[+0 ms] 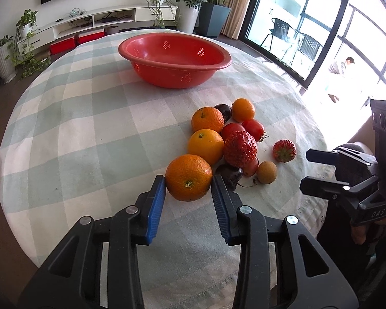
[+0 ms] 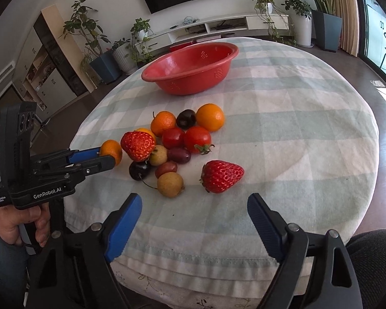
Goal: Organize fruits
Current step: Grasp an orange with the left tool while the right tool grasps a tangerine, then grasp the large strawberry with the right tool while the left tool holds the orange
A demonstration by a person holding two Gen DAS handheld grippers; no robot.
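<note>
Set at the far side of the checked tablecloth (image 1: 90, 118): red colander (image 1: 175, 59), empty, apparently awaiting fruit. Nearer, left gripper (image 1: 188, 188) bracketing the closest orange (image 1: 188, 177), pads (image 1: 157, 206) barely touching, unclamped. Idle at the table edge: right gripper (image 2: 194, 219), wide open, empty, near a lone strawberry (image 2: 222, 176).

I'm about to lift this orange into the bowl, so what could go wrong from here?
1. The left gripper has only its tips beside the orange, with the jaws not clearly clamped; it could slip and roll.
2. The right jaw sits against a cherry, so closing may nudge the pile.
3. The bowl is far across the table.
</note>
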